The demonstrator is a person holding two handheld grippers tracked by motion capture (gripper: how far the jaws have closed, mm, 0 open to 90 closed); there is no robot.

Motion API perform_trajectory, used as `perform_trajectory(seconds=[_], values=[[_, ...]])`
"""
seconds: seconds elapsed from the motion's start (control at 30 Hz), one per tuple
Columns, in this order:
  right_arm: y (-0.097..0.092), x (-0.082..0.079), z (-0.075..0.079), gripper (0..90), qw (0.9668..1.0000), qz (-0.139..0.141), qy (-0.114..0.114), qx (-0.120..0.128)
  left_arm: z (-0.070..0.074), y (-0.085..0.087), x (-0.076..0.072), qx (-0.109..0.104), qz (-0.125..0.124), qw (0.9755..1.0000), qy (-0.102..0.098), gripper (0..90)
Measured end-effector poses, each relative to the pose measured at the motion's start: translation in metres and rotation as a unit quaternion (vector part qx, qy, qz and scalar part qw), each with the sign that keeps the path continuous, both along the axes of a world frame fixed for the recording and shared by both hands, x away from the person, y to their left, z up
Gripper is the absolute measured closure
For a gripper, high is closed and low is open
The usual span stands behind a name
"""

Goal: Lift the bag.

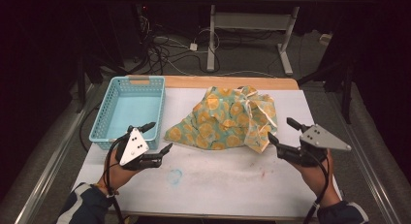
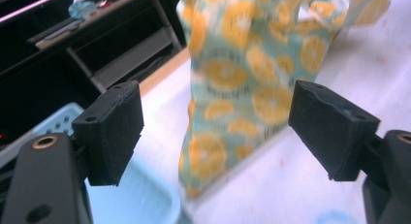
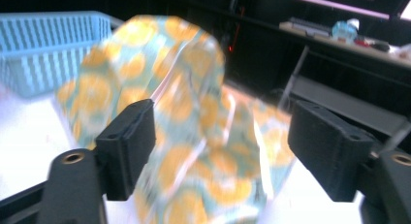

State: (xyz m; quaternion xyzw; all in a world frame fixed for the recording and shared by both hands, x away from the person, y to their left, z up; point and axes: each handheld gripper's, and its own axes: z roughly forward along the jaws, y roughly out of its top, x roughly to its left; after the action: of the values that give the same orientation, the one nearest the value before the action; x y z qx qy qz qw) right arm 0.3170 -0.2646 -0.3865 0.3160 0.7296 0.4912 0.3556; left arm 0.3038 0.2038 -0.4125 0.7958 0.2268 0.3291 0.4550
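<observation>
A crumpled teal cloth [image 1: 228,120] printed with orange slices lies heaped on the white table cover, right of a light blue plastic basket [image 1: 130,110]. My left gripper [image 1: 162,135] stands open just off the cloth's left corner, beside the basket's near right corner, with nothing between its pads. In the left gripper view the cloth [image 2: 242,64] lies ahead of the open left gripper [image 2: 215,132]. My right gripper [image 1: 279,128] is open at the cloth's right edge. In the right gripper view the blurred cloth [image 3: 194,88] lies close ahead of the open right gripper [image 3: 220,141]; its pads do not press on it.
The basket [image 3: 48,44] looks empty inside. A faint blue ring mark [image 1: 175,175] sits on the white cover [image 1: 218,185] near the front. Beyond the wooden far edge [image 1: 228,82] are cables and desk legs on the floor. Metal rails run along both table sides.
</observation>
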Motion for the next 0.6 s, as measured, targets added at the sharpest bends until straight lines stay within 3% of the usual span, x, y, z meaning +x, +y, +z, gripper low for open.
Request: perform_trajectory(seconds=[0.07,0.17,0.3,0.37,0.5,0.6], values=[[-0.004,-0.01,-0.011,20.9,1.0,0.003,0.007,0.002,-0.008,0.008,-0.007,0.01,0.008,0.9999,0.001,19.8],[-0.005,-0.024,-0.024,18.0,0.9995,0.0,0.007,-0.03,-0.02,0.019,-0.016,0.018,0.021,0.9996,0.01,15.7],[-0.006,-0.036,-0.047,17.1,0.9994,0.005,0.026,-0.023,-0.037,0.028,-0.026,0.043,0.038,0.998,0.026,15.7],[-0.004,-0.041,-0.056,16.3,0.9987,0.009,0.036,-0.035,-0.043,0.031,-0.029,0.044,0.042,0.9975,0.037,15.7],[-0.002,-0.044,-0.063,16.4,0.9981,0.015,0.048,-0.035,-0.051,0.037,-0.032,0.057,0.045,0.996,0.052,15.7],[0.002,-0.046,-0.062,16.5,0.9981,0.017,0.045,-0.039,-0.05,0.04,-0.032,0.045,0.05,0.9963,0.054,15.7]])
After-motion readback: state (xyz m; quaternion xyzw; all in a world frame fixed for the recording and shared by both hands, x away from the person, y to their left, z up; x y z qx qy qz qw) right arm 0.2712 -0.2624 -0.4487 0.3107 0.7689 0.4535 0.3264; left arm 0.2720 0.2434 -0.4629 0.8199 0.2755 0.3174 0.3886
